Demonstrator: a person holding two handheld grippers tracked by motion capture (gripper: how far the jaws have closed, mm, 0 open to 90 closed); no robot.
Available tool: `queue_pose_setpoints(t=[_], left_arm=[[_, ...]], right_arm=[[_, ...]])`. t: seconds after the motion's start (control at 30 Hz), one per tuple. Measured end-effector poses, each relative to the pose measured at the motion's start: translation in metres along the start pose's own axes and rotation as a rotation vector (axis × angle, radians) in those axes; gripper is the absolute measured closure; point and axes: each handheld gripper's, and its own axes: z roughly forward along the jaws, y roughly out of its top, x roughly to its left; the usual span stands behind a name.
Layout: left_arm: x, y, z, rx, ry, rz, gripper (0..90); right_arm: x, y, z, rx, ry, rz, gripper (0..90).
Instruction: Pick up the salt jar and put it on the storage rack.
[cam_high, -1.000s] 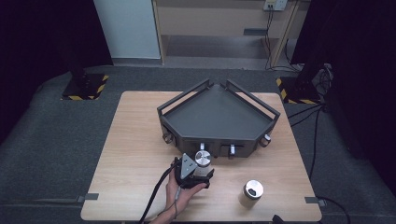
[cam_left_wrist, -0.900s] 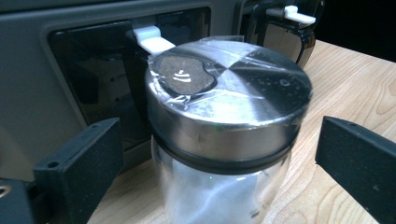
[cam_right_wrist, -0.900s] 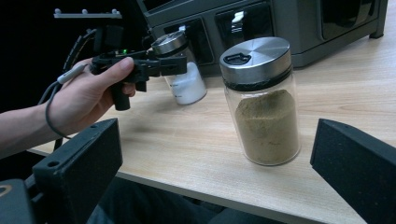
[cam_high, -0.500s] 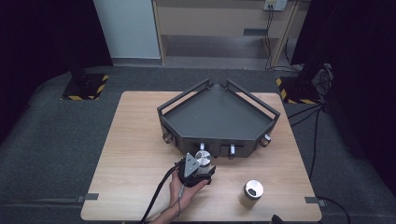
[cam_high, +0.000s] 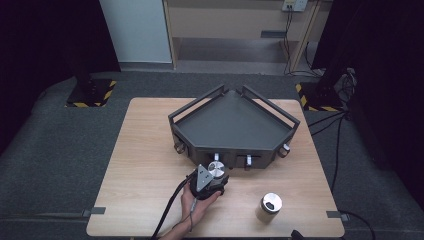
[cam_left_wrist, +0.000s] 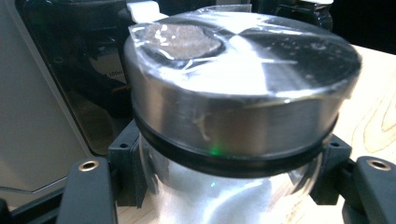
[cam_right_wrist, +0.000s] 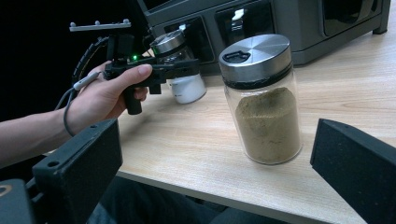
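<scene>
A glass jar of white grains (cam_left_wrist: 219, 196) with a steel lid (cam_left_wrist: 238, 60) stands on the wooden table (cam_high: 145, 165) just in front of the dark corner rack (cam_high: 232, 125). My left gripper (cam_high: 216, 176) has just been closing and is now shut on this jar below the lid, one black finger (cam_left_wrist: 88, 186) on each side. From the right gripper view the same gripper (cam_right_wrist: 180, 70) holds the white jar (cam_right_wrist: 186, 86), with a hand (cam_right_wrist: 102, 98) around its handle. My right gripper (cam_right_wrist: 215, 172) stands open at the table's near edge, apart from a jar of brown powder (cam_right_wrist: 264, 100).
The rack has knobs and small drawer-like slots (cam_high: 248, 161) along its front face. The brown jar (cam_high: 270, 206) stands alone at the near right of the table. A cable (cam_high: 167, 215) trails from the left gripper off the near edge. Dark floor surrounds the table.
The left gripper has edged a little toward the rack and its jaws have come together on the white jar. The brown jar has not moved.
</scene>
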Motion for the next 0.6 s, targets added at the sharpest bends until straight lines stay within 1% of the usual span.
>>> queue_pose_setpoints(t=[0.07, 0.17, 0.23, 0.37, 0.47, 0.6], left_arm=[[0.001, 0.001, -0.001, 0.004, -0.003, 0.002, 30.3], [-0.001, 0.003, -0.004, 0.011, -0.002, 0.037, 30.3], [-0.001, 0.004, -0.007, 0.014, -0.004, 0.051, 30.4], [0.000, 0.007, -0.017, -0.001, -0.009, 0.048, 30.3], [0.001, 0.009, -0.029, -0.015, -0.017, 0.033, 30.4], [0.000, 0.011, -0.052, -0.029, -0.037, 0.043, 30.4]], right_arm=[[0.000, 0.000, 0.000, 0.001, -0.003, 0.000, 2.3], [0.000, 0.000, -0.001, 0.000, -0.006, 0.000, 2.3], [0.000, 0.000, -0.001, -0.003, -0.007, 0.001, 2.3], [0.001, 0.000, -0.002, -0.005, -0.009, -0.002, 2.3], [0.001, 0.000, -0.003, -0.007, -0.009, -0.003, 2.3], [0.002, -0.001, -0.003, -0.007, -0.006, -0.006, 2.3]])
